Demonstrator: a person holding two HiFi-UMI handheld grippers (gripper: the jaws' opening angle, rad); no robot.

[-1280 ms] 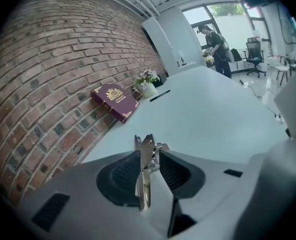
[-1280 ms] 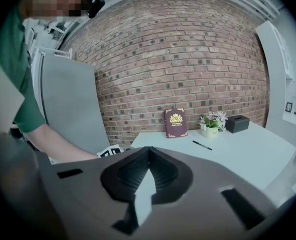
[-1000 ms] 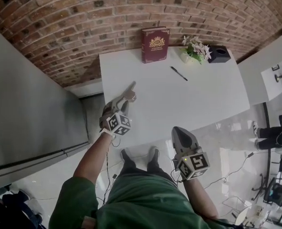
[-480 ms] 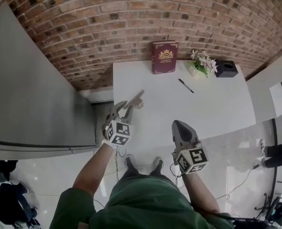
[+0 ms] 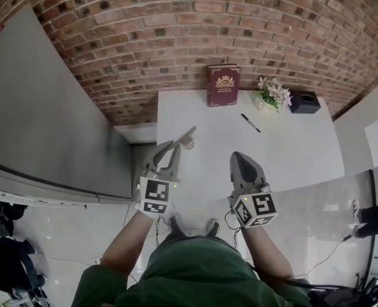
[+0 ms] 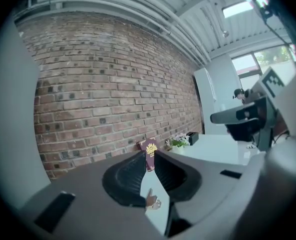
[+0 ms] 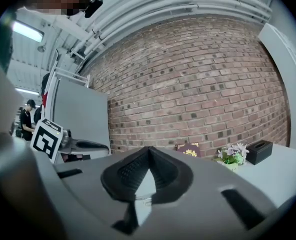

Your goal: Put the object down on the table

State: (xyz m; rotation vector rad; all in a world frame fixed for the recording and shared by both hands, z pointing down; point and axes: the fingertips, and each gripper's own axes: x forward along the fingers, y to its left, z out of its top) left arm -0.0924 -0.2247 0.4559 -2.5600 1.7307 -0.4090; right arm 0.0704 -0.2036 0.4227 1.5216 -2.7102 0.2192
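A small tan pointed object (image 5: 187, 137) lies on the white table (image 5: 291, 152), close to its left near corner. My left gripper (image 5: 169, 149) hangs just short of it over the table's edge with its jaws spread, and nothing is between them. In the left gripper view the object (image 6: 152, 202) shows through the gap of the left gripper (image 6: 149, 159), resting on the tabletop. My right gripper (image 5: 238, 157) is held off the table's near edge with its jaws together and nothing in them; in its own view the right gripper (image 7: 148, 151) points at the brick wall.
At the table's back stand a dark red book (image 5: 223, 86) against the brick wall, a small flower pot (image 5: 272, 93) and a black box (image 5: 305, 102). A black pen (image 5: 251, 123) lies mid-table. A tall grey cabinet (image 5: 41, 120) stands at the left.
My left gripper has drawn back from the tan object toward me, its jaws now apart. The object stays on the table. The right gripper has hardly moved.
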